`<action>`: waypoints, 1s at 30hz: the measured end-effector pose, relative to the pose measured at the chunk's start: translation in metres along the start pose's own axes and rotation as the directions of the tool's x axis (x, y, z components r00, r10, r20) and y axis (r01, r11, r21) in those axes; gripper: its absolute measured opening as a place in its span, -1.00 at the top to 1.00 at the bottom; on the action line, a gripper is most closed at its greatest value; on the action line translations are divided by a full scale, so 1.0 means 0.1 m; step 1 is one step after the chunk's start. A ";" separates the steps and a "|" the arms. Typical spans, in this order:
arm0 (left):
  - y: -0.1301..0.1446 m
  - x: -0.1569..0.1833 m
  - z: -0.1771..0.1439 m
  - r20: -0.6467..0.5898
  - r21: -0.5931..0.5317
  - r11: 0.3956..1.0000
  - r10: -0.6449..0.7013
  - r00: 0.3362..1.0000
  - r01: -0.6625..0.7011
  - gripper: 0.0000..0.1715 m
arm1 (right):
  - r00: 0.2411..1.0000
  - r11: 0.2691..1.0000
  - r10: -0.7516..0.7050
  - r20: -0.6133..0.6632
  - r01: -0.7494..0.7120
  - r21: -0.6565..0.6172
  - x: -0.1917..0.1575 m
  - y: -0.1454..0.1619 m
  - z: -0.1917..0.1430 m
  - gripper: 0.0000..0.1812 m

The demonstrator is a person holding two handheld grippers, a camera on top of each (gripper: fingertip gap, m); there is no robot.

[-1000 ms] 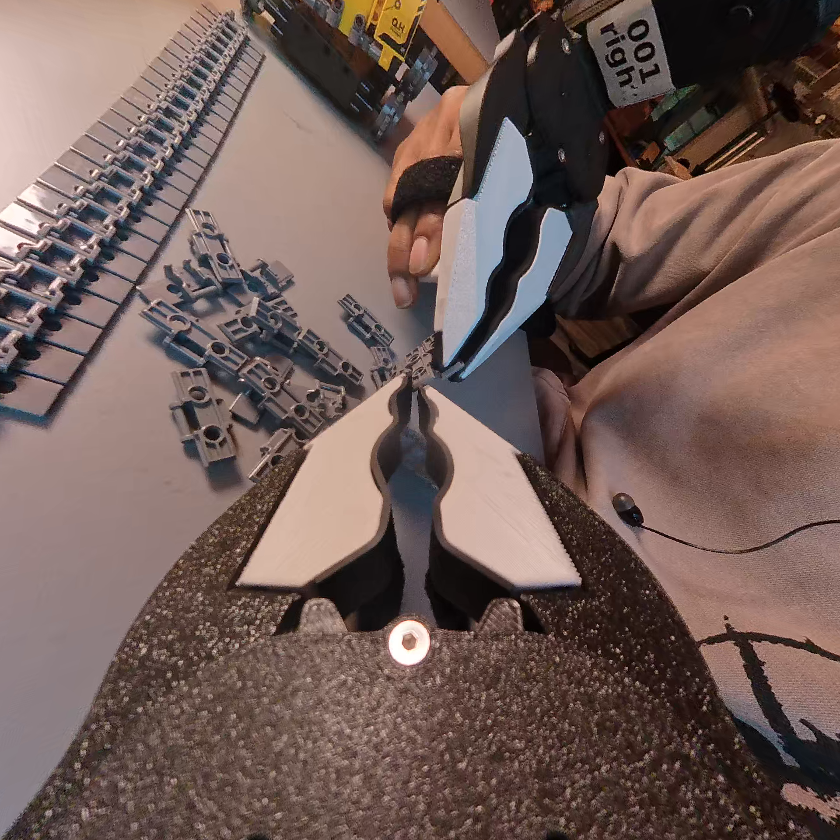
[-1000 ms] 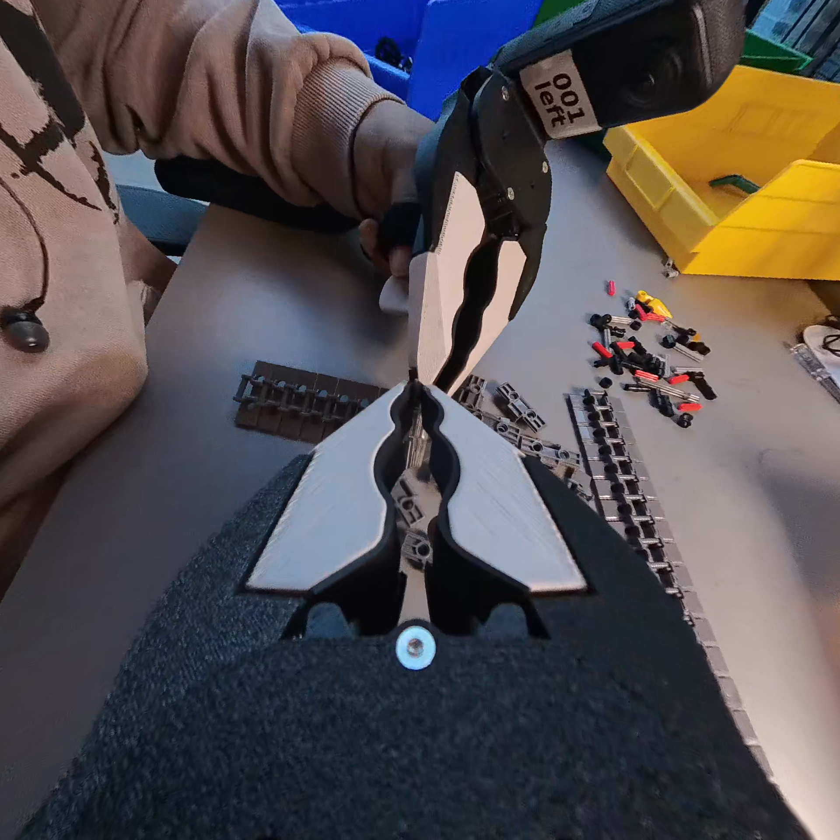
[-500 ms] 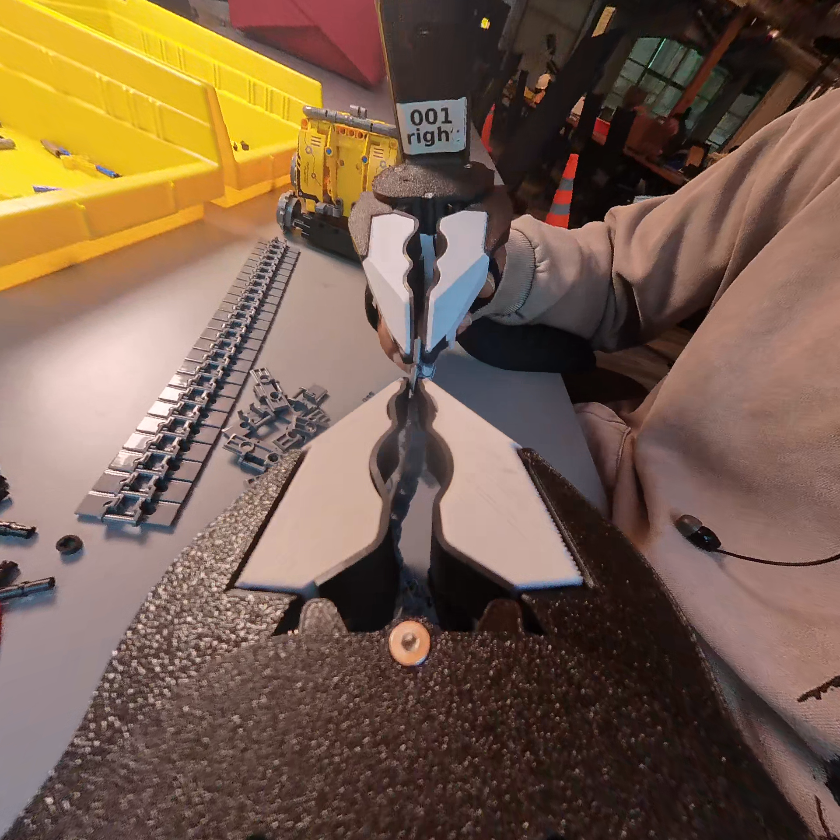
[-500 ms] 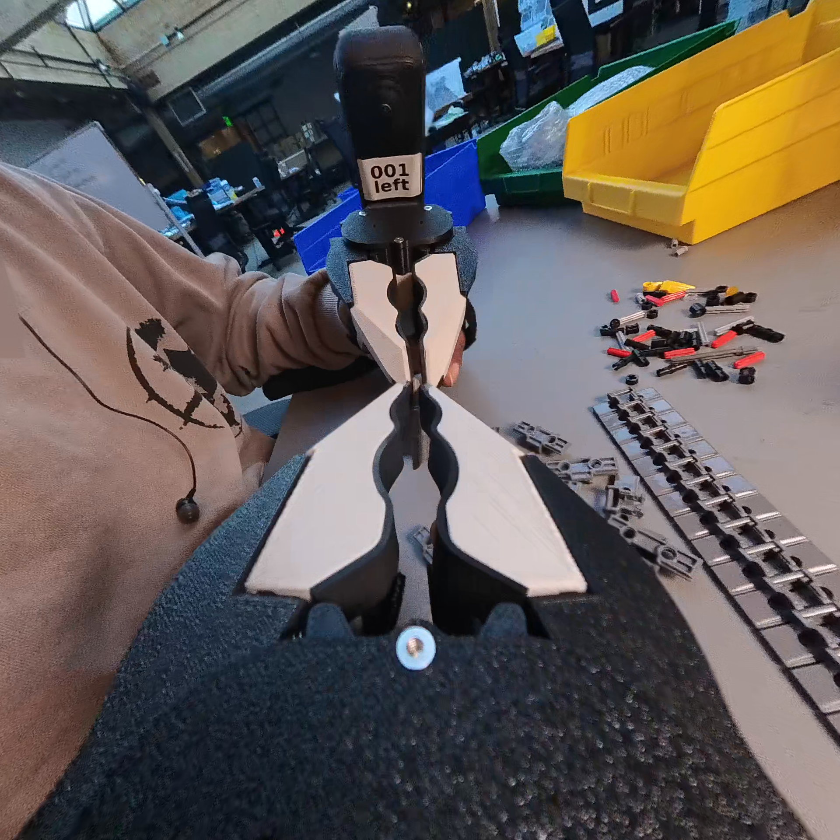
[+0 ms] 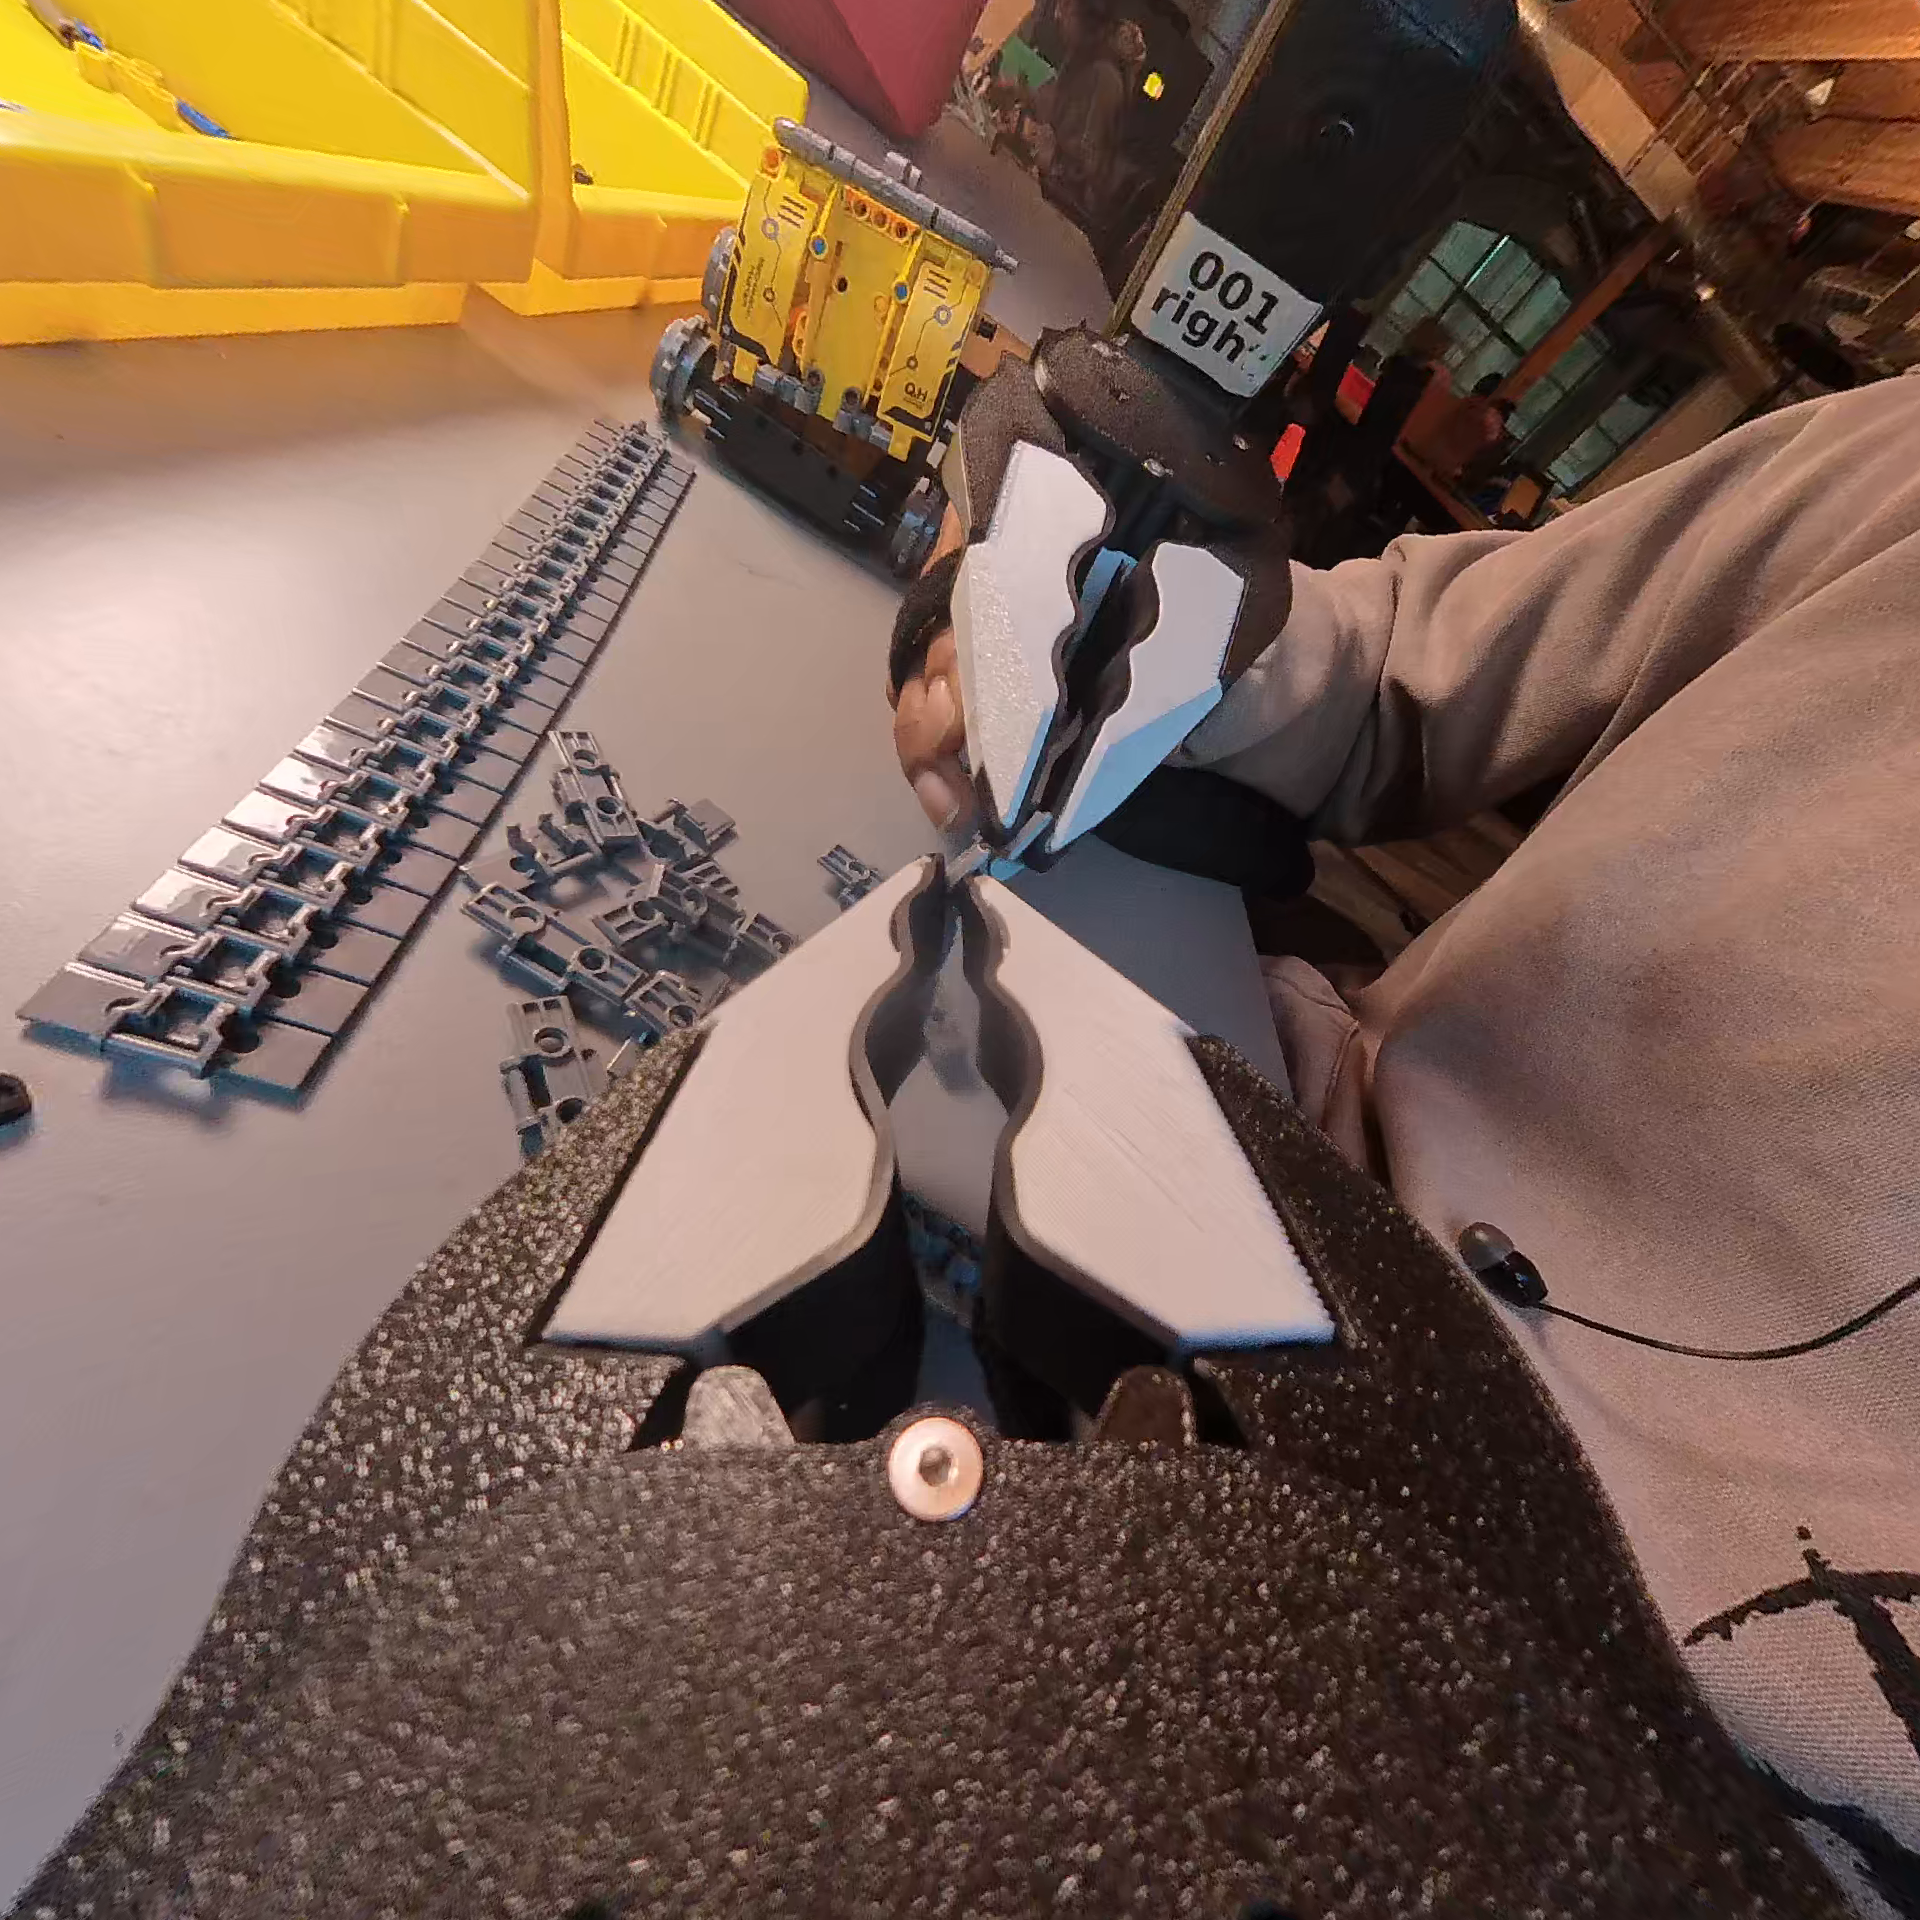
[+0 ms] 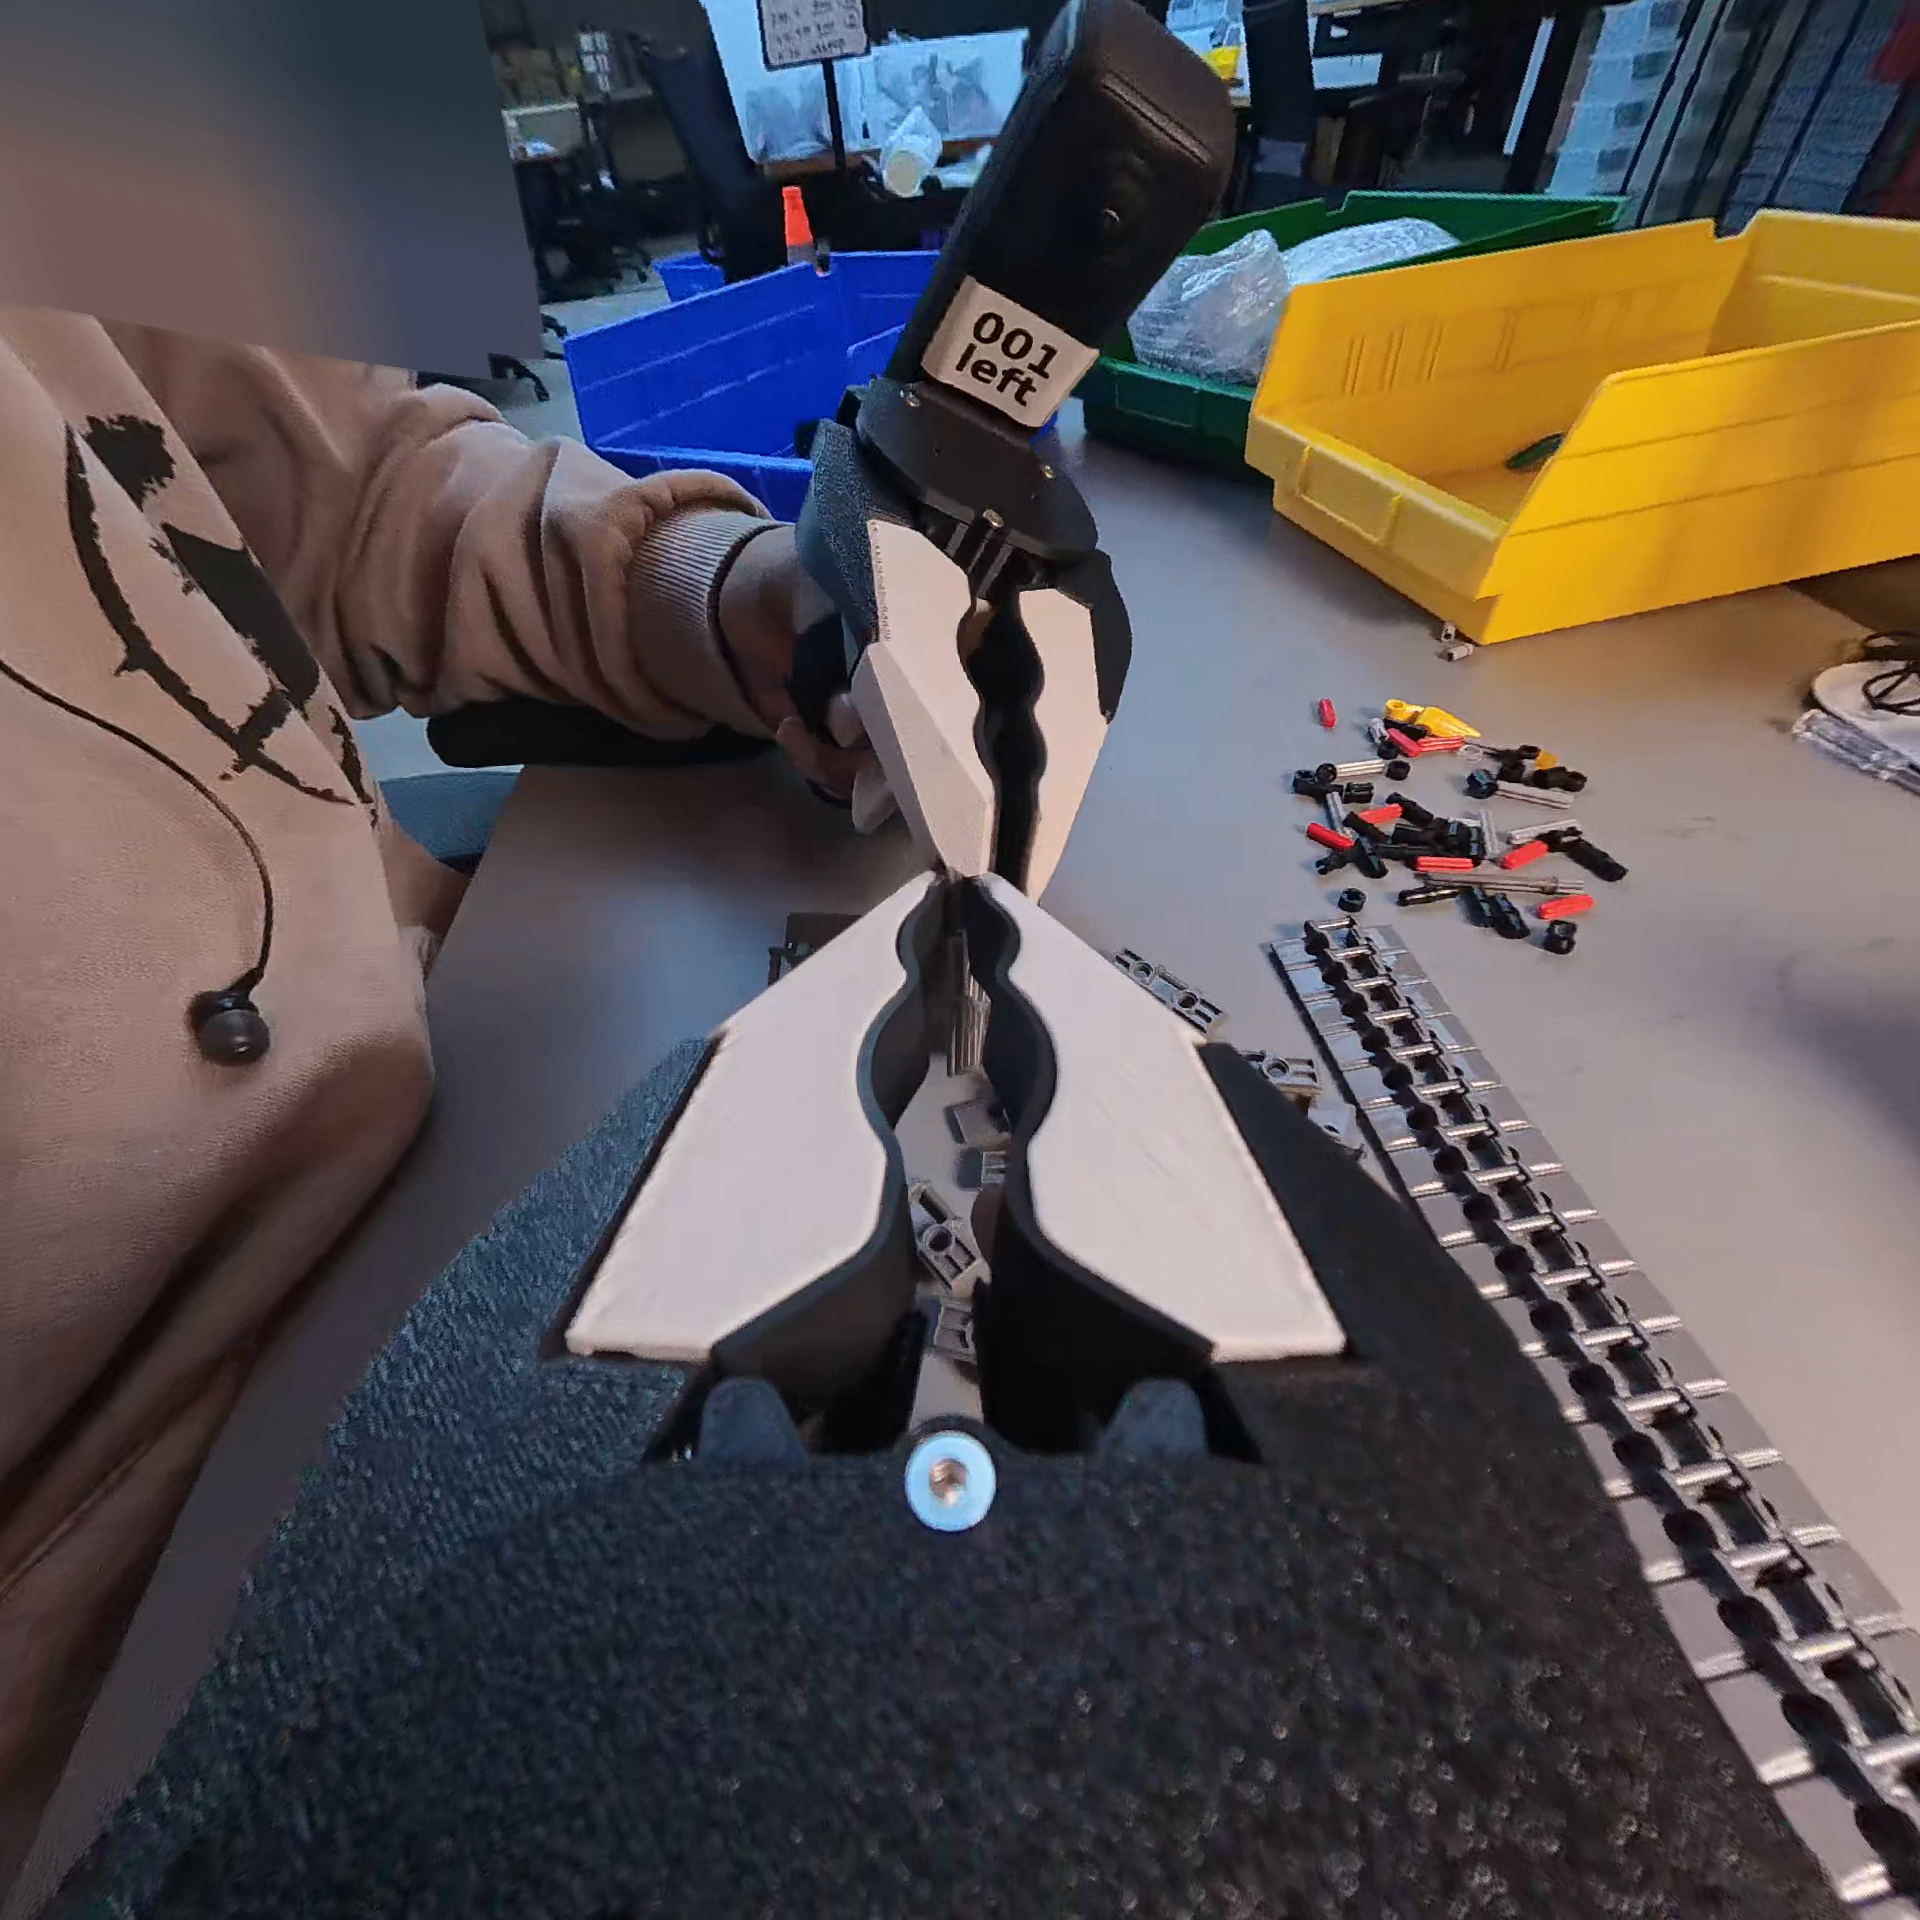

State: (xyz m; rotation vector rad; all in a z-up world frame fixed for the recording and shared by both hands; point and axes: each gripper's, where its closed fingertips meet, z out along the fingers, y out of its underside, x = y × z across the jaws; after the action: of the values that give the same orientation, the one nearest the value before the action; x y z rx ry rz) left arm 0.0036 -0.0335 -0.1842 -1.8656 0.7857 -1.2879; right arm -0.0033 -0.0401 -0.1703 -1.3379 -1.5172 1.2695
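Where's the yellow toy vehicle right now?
In the left wrist view, the yellow toy vehicle stands on the table at the far end of the long track strip, just beyond the right gripper.

- The left gripper [image 5: 954, 883] has pale grey fingers [image 5: 748, 1122] with black edges, on a black speckled body.
- The right gripper [image 6: 951, 883] has whitish fingers [image 6: 1143, 1143] with black edges, and its body is black too.
- Where the two sets of tips meet there is a small grey piece [image 5: 971, 860].
- Left of the left jaws lie loose grey links [image 5: 603, 935] and a long grey track strip [image 5: 384, 748], all on a grey table [image 5: 156, 1299].
- Far past them sit yellow bins [image 5: 260, 177] and a yellow and black toy machine [image 5: 842, 322].
- Right of the right jaws are little black, red and yellow pins [image 6: 1455, 821].
- Behind are a yellow bin [image 6: 1621, 436], a blue bin [image 6: 727, 374] and a green bin [image 6: 1195, 405].
- The sleeve [image 6: 499, 582] is tan with a black drawing.
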 end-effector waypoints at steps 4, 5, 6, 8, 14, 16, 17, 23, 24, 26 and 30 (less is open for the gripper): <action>0.02 0.01 0.03 0.009 -0.013 1.000 0.005 1.000 -0.004 1.00 | 0.998 0.998 -0.060 0.002 0.060 -0.018 -0.06 0.00 0.00 1.00; 0.04 -0.05 0.05 0.039 -0.021 1.000 0.003 0.999 -0.002 1.00 | 0.997 0.996 -0.077 0.025 0.077 -0.037 -0.11 0.03 0.02 0.98; 0.00 -0.12 0.05 0.068 -0.004 1.000 -0.010 0.998 0.010 1.00 | 0.980 0.997 -0.076 0.183 0.080 -0.018 -0.43 0.01 0.09 1.00; -0.08 -0.06 0.04 0.057 -0.006 0.999 0.032 0.998 -0.032 1.00 | 0.966 0.974 -0.203 0.160 0.215 -0.065 -0.51 0.11 0.23 1.00; 0.05 -0.21 -0.10 0.082 -0.054 0.999 0.001 0.997 0.003 1.00 | 0.999 0.995 -0.035 -0.006 0.036 0.089 0.08 -0.25 -0.24 1.00; 0.15 -0.18 -0.02 0.073 -0.105 0.994 0.021 0.997 -0.013 1.00 | 0.998 0.995 0.037 -0.041 -0.033 0.095 0.25 -0.22 -0.29 1.00; 0.17 -0.17 0.01 0.069 -0.120 0.993 0.025 0.997 -0.017 0.94 | 0.996 0.993 0.077 -0.049 -0.071 0.097 0.32 -0.20 -0.31 1.00; 0.09 -0.09 0.00 0.040 -0.076 0.996 0.051 0.998 -0.048 0.89 | 0.988 0.989 0.145 -0.055 -0.144 0.021 0.40 0.01 -0.24 1.00; 0.07 -0.08 0.00 0.037 -0.066 0.996 0.058 0.998 -0.055 0.88 | 0.988 0.989 0.149 -0.045 -0.148 0.020 0.39 0.01 -0.22 0.99; 0.04 -0.06 -0.01 0.042 -0.050 0.997 0.068 0.997 -0.066 0.85 | 0.986 0.986 0.163 -0.034 -0.162 0.029 0.38 0.01 -0.21 1.00; 0.02 -0.09 -0.01 0.062 -0.039 0.997 0.072 0.995 -0.070 0.78 | 0.976 0.974 0.217 -0.002 -0.216 0.075 0.36 -0.06 -0.22 1.00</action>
State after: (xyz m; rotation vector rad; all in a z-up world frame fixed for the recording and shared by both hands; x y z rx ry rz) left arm 0.0000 -0.0279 -0.1902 -1.8811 0.8400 -1.1721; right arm 0.0095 0.0001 -0.1626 -1.4894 -1.3309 1.4371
